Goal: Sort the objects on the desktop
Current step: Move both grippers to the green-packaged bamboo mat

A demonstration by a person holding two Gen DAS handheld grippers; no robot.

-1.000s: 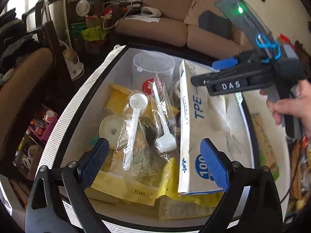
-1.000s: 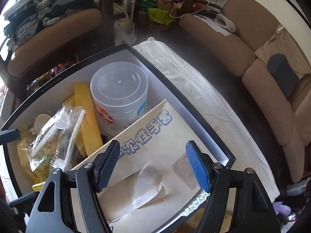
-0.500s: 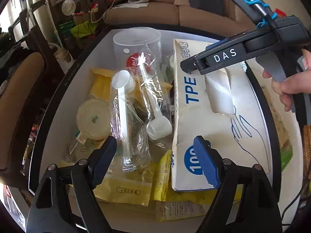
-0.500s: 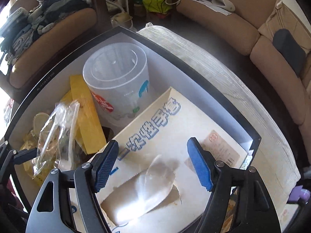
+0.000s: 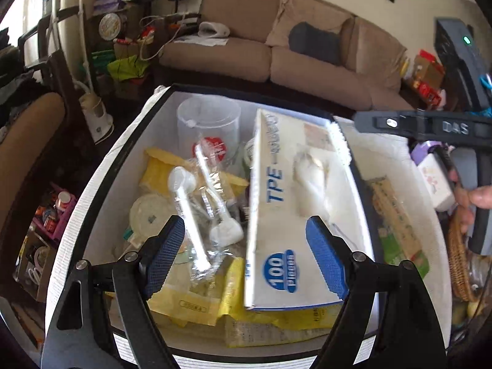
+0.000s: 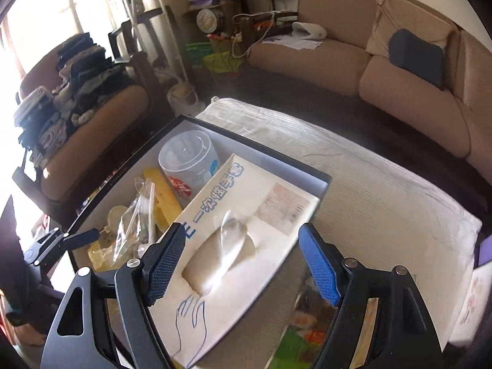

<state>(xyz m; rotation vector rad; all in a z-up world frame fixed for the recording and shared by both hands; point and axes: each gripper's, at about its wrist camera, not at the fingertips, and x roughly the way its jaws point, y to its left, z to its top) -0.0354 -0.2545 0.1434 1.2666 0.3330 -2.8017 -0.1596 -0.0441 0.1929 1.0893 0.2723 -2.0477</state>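
Note:
A black-rimmed white storage box [image 5: 129, 141] holds a white TPE glove box [image 5: 286, 215], a clear plastic tub [image 5: 209, 123], bagged white plastic scoops [image 5: 187, 203] and yellow packets [image 5: 190, 304]. My left gripper [image 5: 246, 258] is open and empty above the box's near end, its fingers either side of the scoops and the glove box end. My right gripper [image 6: 243, 261] is open and empty above the glove box [image 6: 246, 240], which leans on the storage box rim [image 6: 264, 150]. The right gripper also shows in the left wrist view [image 5: 363, 120], raised off to the right.
A white ribbed cloth [image 6: 384, 190] covers the table right of the box. A green printed packet [image 5: 396, 224] and a small white box [image 5: 436, 181] lie there, with a wicker basket [image 5: 458, 261] at the edge. A brown sofa [image 6: 415, 70] stands behind.
Both grippers have pulled back and up from the box. The right gripper has moved right, off the glove box. Both stay open and empty.

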